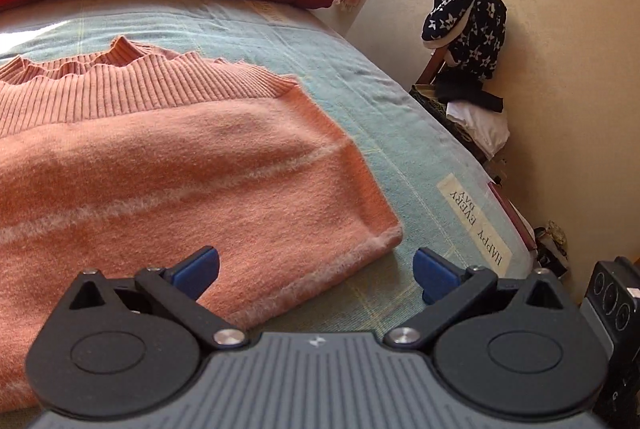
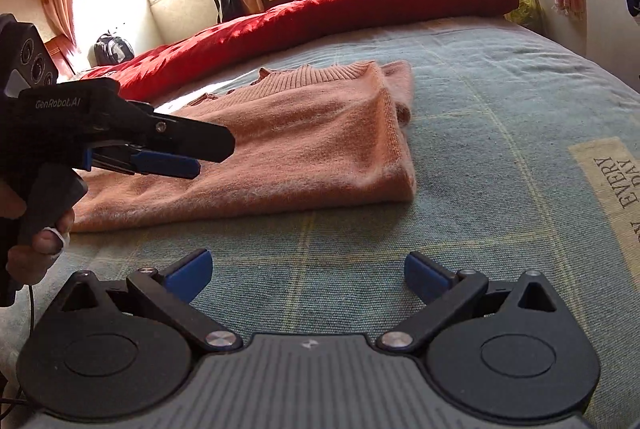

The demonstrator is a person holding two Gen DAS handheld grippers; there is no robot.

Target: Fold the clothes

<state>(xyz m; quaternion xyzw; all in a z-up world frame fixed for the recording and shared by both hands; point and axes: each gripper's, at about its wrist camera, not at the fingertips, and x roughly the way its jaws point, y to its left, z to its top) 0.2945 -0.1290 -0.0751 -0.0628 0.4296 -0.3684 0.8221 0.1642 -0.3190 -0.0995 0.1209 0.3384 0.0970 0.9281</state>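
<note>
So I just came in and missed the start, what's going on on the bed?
A person is folding clothes with a handheld gripper in each hand. A pink sweater lies folded on the blue bedspread. The left gripper hovers open at the sweater's near corner; the right gripper is open over bare bedspread, holding nothing. A red blanket lies behind.

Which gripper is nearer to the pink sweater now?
Left. The left gripper hovers over the pink sweater near its corner; the right gripper is over bare bedspread, short of it.
</note>
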